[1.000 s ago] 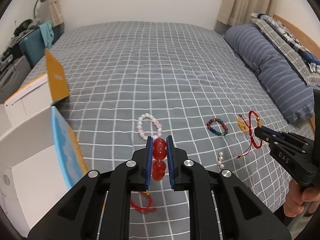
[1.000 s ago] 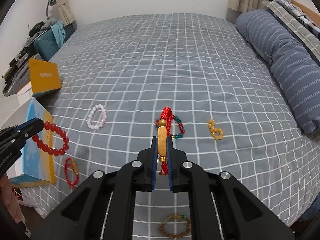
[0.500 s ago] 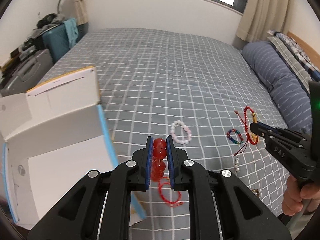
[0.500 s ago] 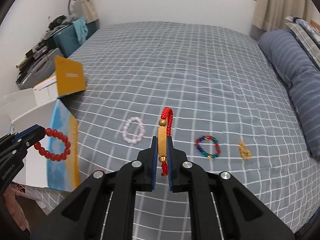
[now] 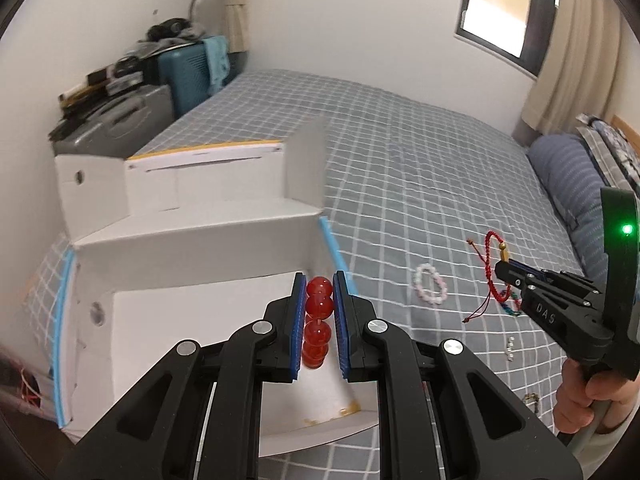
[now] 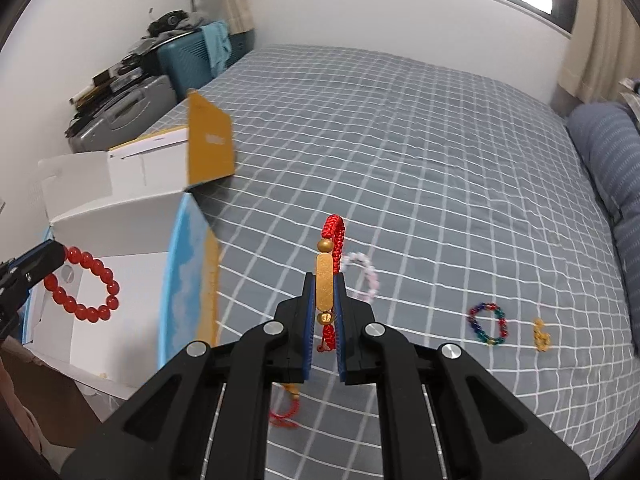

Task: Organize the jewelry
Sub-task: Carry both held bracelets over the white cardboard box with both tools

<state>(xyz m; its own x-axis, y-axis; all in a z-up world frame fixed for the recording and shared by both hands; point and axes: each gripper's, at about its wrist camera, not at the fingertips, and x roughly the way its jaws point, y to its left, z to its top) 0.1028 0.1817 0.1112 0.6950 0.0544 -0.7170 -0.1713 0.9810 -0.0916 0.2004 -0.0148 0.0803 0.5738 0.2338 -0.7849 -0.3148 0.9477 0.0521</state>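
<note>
Here, at the bed's edge: open white cardboard box (image 5: 192, 264) sits at the left side of the grey checked bedspread (image 5: 400, 168), flaps up, blue and yellow on its outer faces. Its white floor shows a few small yellowish specks near the front edge; no jewelry lying in it that I can make out.

Left gripper (image 5: 320, 284) is clamped on a red bead bracelet (image 5: 319, 307), beads stacked between the blue pads. From the right wrist view the whole red loop (image 6: 86, 286) hangs from the gripper tip over the box opening, not touching the box floor.

Right gripper (image 6: 324, 284) is closed on a red cord bracelet with a gold bar (image 6: 325, 286), bar pinched between the pads, woven loop sticking up past the tips, cord ends trailing below. It is held above the bedspread, right of the box. A hand (image 5: 582, 392) grips its handle at the lower right.

Lying loose on the bedspread, outside the box:
- pale pink bead bracelet (image 6: 362, 276), nearest the box
- multicolour bead bracelet (image 6: 488, 324), further right
- small gold chain piece (image 6: 541, 336), just beside that
- another red cord bracelet (image 6: 286, 412), near the front edge, half hidden by the gripper
- small white bead item (image 5: 510, 350), too small to identify.
</note>
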